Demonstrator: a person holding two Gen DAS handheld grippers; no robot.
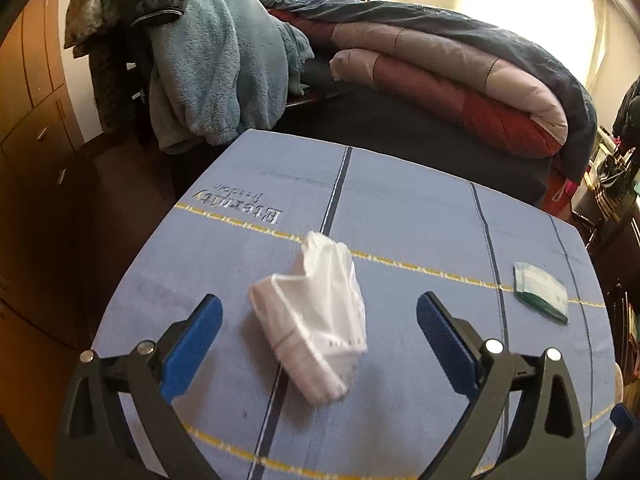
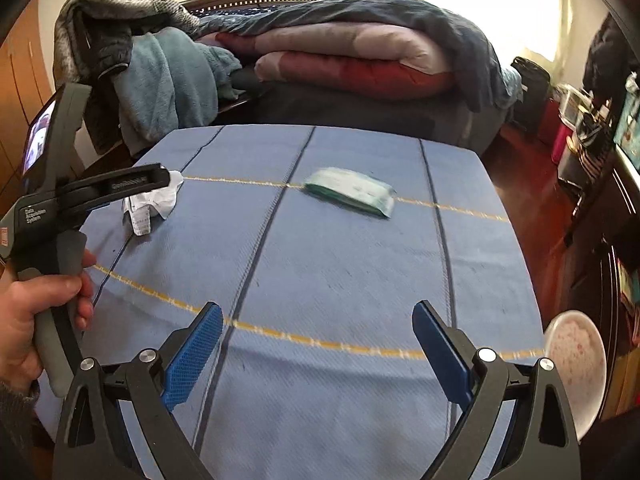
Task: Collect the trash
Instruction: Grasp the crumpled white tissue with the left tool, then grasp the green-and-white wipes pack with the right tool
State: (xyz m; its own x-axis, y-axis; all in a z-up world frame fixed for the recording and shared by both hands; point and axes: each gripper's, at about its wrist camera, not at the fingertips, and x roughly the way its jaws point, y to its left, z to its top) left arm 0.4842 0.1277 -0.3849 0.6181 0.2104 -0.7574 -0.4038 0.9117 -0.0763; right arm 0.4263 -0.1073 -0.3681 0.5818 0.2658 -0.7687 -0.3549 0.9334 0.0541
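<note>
A crumpled white paper wrapper lies on the blue cloth-covered table, between the open blue pads of my left gripper; whether the pads touch the table I cannot tell. A green and white flat packet lies at the right of the table. In the right wrist view the packet lies ahead at mid table. My right gripper is open and empty, well short of it. The left gripper's body shows at the left over the white wrapper, held by a hand.
A white speckled bowl sits at the table's right edge. Beyond the table stands a bed with folded quilts and a blue fleece draped on a chair. Wooden cabinets stand at the left, shelves at the right.
</note>
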